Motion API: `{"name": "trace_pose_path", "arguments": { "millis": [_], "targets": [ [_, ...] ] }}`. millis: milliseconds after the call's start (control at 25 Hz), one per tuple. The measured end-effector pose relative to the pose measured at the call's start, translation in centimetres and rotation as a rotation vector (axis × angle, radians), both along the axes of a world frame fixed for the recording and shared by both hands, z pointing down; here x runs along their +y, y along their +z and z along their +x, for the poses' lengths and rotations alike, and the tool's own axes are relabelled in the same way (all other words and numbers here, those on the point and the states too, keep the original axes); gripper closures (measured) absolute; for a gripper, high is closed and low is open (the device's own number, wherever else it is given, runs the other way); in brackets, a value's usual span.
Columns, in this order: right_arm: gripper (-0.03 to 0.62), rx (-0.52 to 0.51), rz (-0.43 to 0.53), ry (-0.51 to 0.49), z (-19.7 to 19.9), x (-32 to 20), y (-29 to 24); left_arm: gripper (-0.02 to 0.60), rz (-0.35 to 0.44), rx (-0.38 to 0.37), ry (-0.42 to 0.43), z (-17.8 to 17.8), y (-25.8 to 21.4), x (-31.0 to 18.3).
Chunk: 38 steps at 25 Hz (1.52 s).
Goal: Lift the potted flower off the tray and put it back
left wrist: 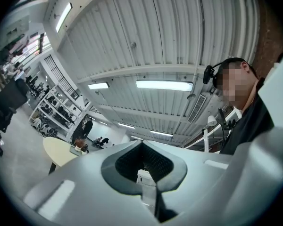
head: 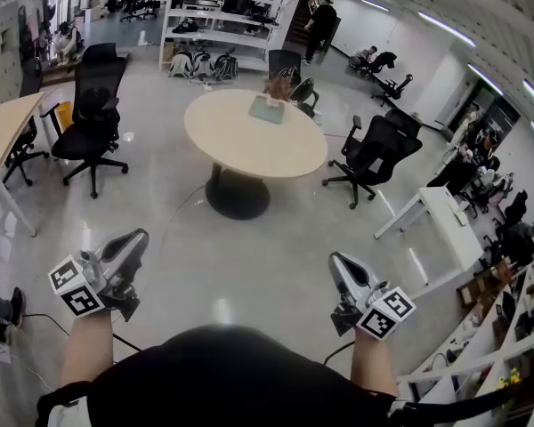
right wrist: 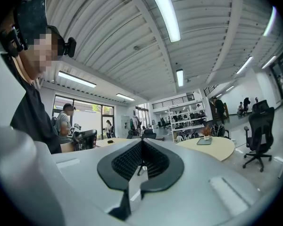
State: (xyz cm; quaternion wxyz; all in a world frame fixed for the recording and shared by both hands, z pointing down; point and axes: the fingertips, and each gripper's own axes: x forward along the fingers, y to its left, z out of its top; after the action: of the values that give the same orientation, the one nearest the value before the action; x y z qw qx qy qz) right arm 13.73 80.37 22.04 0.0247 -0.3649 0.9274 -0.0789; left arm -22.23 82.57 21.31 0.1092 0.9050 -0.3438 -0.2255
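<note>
The potted flower (head: 280,85) is standing on the round tabletop (head: 240,145) across the room, well apart from both grippers and well ahead of the person. It is sitting at the far edge of the tray (head: 267,109); at this distance, it is not clear whether the pot is resting on the tray or just behind it. The plant is standing upright, its long axis running vertical and its reddish top pointing up, while the tray is lying flat with its long side running towards the person.

The left gripper (head: 140,237) is hanging low at the person's left side, above the floor (head: 276,265). Its jaws are pressed together with nothing between them. In the left gripper view, the tabletop (left wrist: 56,152) is showing small, far off to the left of the closed jaws, and the gripper is tilting slightly upward towards the ceiling.

The right gripper (head: 336,261) is hovering at the person's right side, also over the floor, with its jaws closed on each other and empty. In the right gripper view, the flower (right wrist: 206,132) and tray (right wrist: 204,141) are lying to the right of the jaws, far beyond them.

Black office chairs (head: 93,118) are standing around the tabletop.
</note>
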Motion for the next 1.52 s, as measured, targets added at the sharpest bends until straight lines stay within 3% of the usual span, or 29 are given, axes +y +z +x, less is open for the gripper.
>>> {"name": "trace_pose_path", "arguments": {
  "millis": [480, 680, 840, 1080, 1520],
  "targets": [
    [0.579, -0.015, 0.011, -0.004, -10.1, -3.6, -0.8, 0.584, -0.004, -0.017, 0.0, -10.3, 0.7, -2.3],
    [0.579, -0.03, -0.012, 0.012, -11.8, -4.4, -0.5, 0.584, -0.033, -0.012, 0.015, -12.1, 1.6, -3.2],
    [0.579, -0.028, -0.024, 0.012, -11.2, -6.5, 0.5, 0.584, -0.044, -0.017, 0.015, -11.5, 2.3, -5.4],
    [0.579, -0.069, -0.023, -0.019, -7.3, -10.5, 1.6, 0.584, -0.045, -0.05, -0.01, -7.4, 2.1, -8.5],
    [0.579, -0.013, -0.003, -0.058, 10.7, -21.4, 2.9, 0.584, -0.029, -0.049, -0.077, 11.6, -0.2, -18.9]
  ]
}}
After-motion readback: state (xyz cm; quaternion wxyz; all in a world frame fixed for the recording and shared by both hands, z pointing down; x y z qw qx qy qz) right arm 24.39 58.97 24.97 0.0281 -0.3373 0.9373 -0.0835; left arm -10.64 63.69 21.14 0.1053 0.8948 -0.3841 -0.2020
